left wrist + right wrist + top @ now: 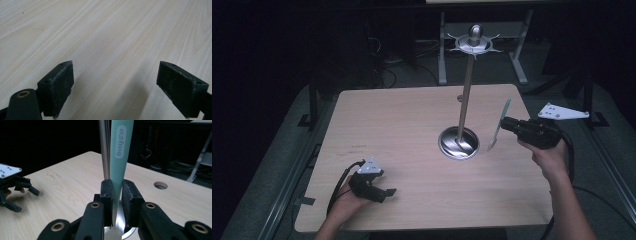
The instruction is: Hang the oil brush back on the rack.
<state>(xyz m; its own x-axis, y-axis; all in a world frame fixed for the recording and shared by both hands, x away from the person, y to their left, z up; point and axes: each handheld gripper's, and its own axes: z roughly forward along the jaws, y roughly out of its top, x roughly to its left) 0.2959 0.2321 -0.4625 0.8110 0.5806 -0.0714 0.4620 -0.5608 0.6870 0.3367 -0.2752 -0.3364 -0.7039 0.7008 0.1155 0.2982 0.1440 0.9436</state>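
Note:
A metal stand rises from a round base (458, 143) at the table's middle, its thin pole (466, 90) topped by a ring of hooks (474, 44). Just right of it, off the table, my right gripper (506, 123) is shut on a slim mint-green utensil (499, 122) that hangs nearly upright. In the right gripper view the pads (107, 192) clamp the utensil's handle (120, 150), which bears white lettering, and the pole (104, 147) stands right behind it. My left gripper (384, 192) rests low at the front left, open, with bare wood between its jaws (115, 75).
The light wood table (412, 120) has a small round hole (160, 185) behind the stand. A grey desk frame (442, 50) and cables sit on the dark floor beyond the far edge. The other hand's gripper (25, 187) lies far left in the right gripper view.

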